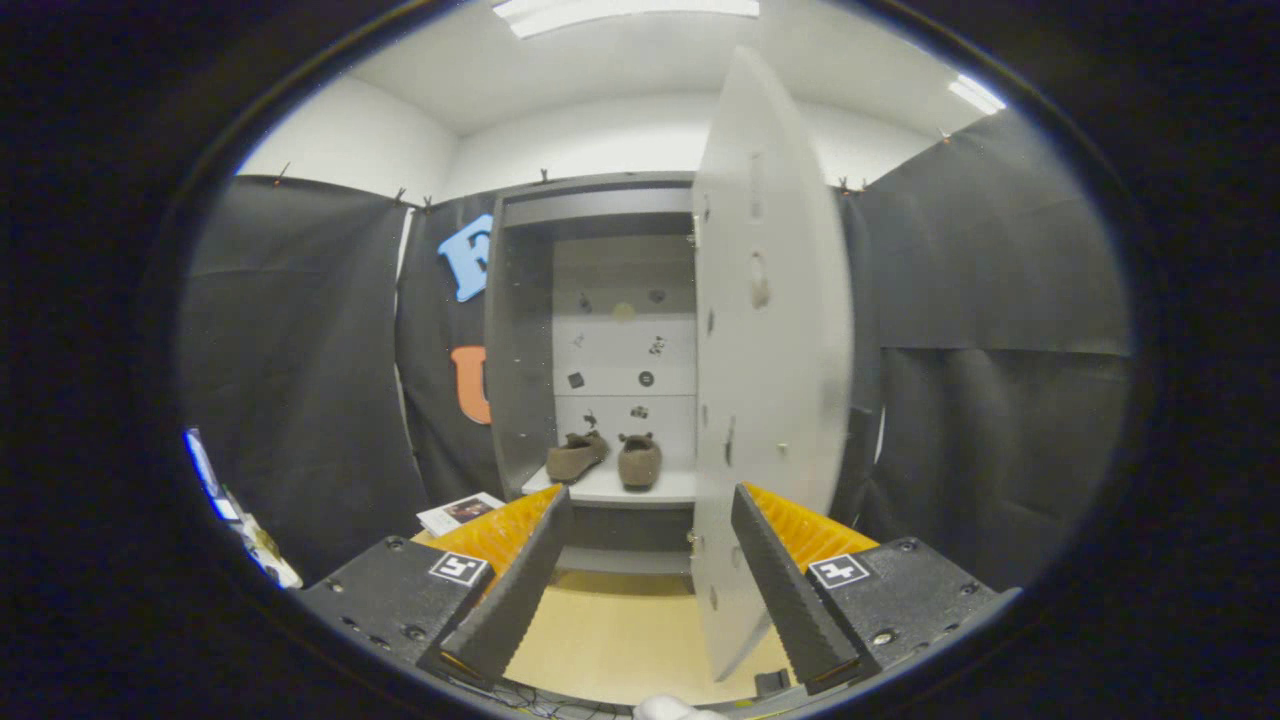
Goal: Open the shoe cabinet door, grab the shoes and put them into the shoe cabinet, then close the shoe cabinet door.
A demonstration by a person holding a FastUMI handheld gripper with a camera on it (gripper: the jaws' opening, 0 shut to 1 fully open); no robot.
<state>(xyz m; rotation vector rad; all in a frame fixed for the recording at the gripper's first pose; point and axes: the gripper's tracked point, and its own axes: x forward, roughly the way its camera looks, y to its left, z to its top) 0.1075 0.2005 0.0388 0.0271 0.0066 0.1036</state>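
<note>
The jaws are hanging released and empty while the door (770, 380) is standing open, edge-on at one o'clock just ahead — its long axis upright — with the shoes (605, 458) already shelved beyond at twelve.

The booth is enclosed by black cloth walls (300, 350), hung from clips along their upper edge. Above the cloth, plain white room walls (360, 140) are seen, meeting a white ceiling (620, 60). Two ceiling light panels are lit: one long panel (620, 12) overhead and a smaller one (975, 95) toward the right. The floor (610, 630) is a pale, light wood-toned surface. A small printed booklet (460, 512) is seen lying low down at the foot of the left cloth wall.
</note>
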